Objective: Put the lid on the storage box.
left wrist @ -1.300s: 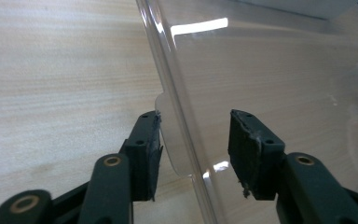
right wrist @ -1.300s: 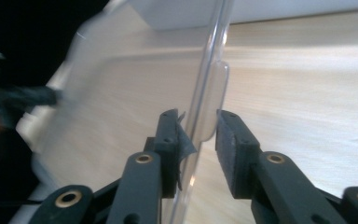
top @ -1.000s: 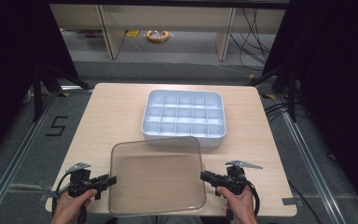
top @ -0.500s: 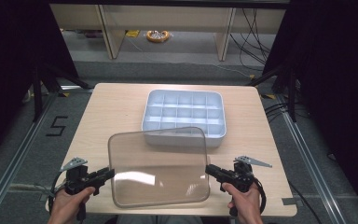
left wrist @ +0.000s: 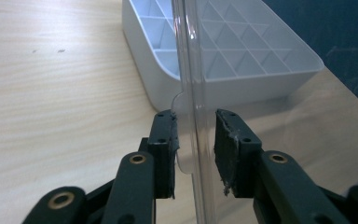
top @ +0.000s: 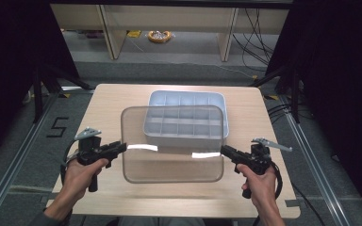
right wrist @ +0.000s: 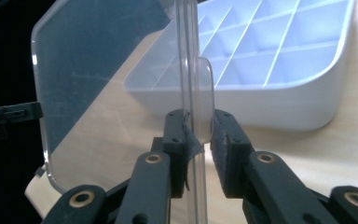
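We see a light wooden table [top: 122, 101] with rounded corners standing on a grey floor [top: 179, 73]. Metal rails [top: 9, 162] run along the floor on both sides of it, and a black numeral 5 [top: 56, 127] is marked on the floor at the left. Behind the table stands pale furniture with upright legs [top: 109, 33], and under it lie a yellow coil [top: 159, 36] and a small yellow item [top: 134, 33]. Black cables [top: 257, 28] hang and trail at the back right. Dark curtains [top: 339, 70] close off both sides.
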